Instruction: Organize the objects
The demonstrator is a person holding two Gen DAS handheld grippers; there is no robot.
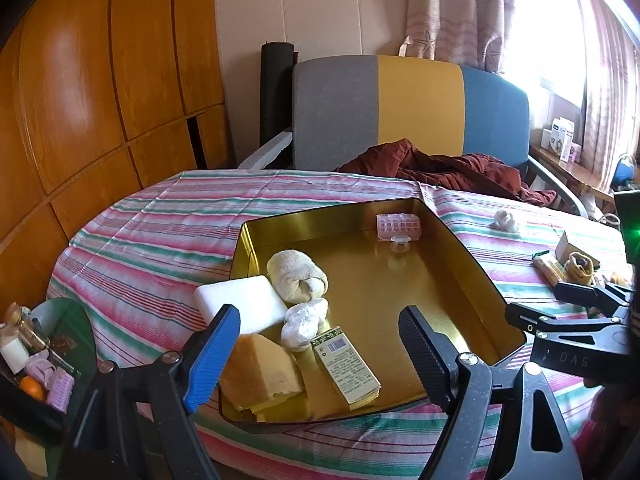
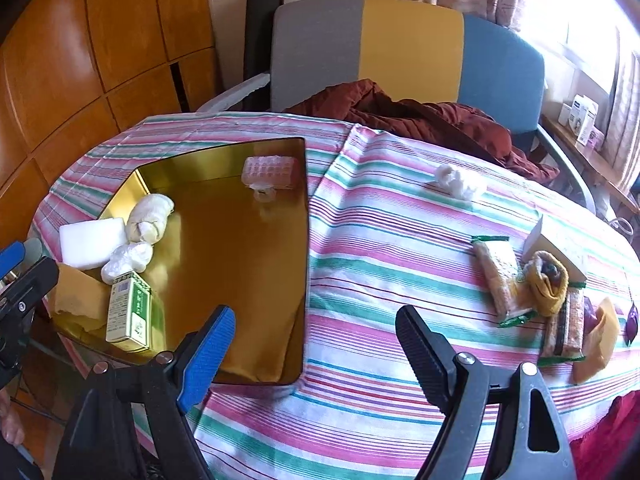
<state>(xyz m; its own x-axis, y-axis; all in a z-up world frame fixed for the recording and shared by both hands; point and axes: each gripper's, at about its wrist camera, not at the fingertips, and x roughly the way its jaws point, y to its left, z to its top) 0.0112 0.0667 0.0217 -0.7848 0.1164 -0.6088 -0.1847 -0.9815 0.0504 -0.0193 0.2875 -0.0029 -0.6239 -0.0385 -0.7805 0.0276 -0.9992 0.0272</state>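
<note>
Daylight is streaming through the window [image 1: 560,20] at upper right, overexposing it; fisheye edges are bending and darkening.

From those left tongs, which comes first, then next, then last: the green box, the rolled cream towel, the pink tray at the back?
Going by the left wrist view:
1. Green box, just ahead between the tongs.
2. Rolled cream towel, mid-tin, left side.
3. Pink tray, against the gold tin's far wall.
</note>
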